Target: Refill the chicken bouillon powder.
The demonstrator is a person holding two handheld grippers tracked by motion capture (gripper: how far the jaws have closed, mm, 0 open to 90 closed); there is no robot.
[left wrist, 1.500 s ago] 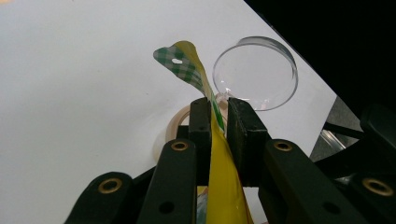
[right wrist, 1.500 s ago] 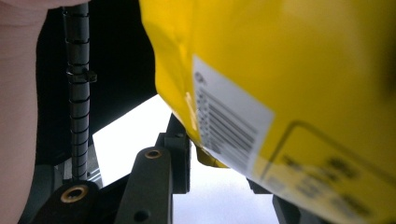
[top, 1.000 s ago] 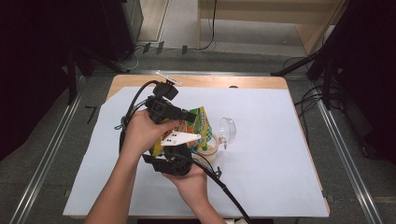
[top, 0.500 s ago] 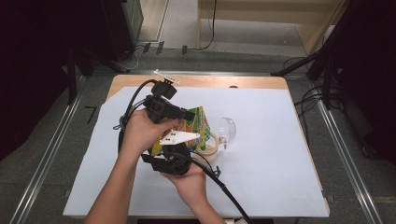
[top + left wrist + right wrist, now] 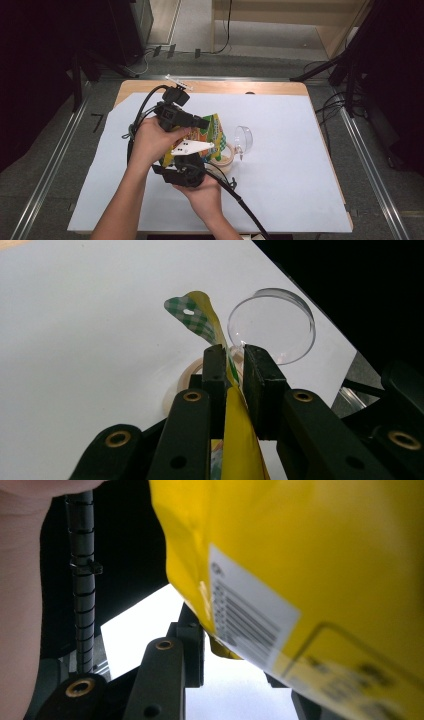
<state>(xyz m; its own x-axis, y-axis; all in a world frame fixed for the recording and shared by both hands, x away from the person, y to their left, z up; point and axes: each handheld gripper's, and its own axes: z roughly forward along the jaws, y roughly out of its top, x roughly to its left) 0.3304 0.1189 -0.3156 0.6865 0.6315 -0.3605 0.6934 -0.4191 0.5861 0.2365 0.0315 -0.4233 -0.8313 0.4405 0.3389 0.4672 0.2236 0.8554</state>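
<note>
both hand-held grippers (image 5: 231, 371) seemingly pinch snack bag (image 5: 212, 131).

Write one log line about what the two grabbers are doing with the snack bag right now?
left gripper: shut on snack bag | right gripper: bag between jaws, grip unclear | bag: held above table | nearby: tape roll, clear lid

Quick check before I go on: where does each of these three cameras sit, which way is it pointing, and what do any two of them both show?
High view: above the person's side, looking forward and down on the table; both forearms and hands enter from the bottom.
Left gripper view: rides the left gripper, looking along its fingers, shut on the yellow snack bag; clear round lid beyond.
Right gripper view: rides the right gripper, looking up at the bag's barcode side; a hand at left.
Shared: the bag in all three; high and left share the lid and tape roll.
</note>
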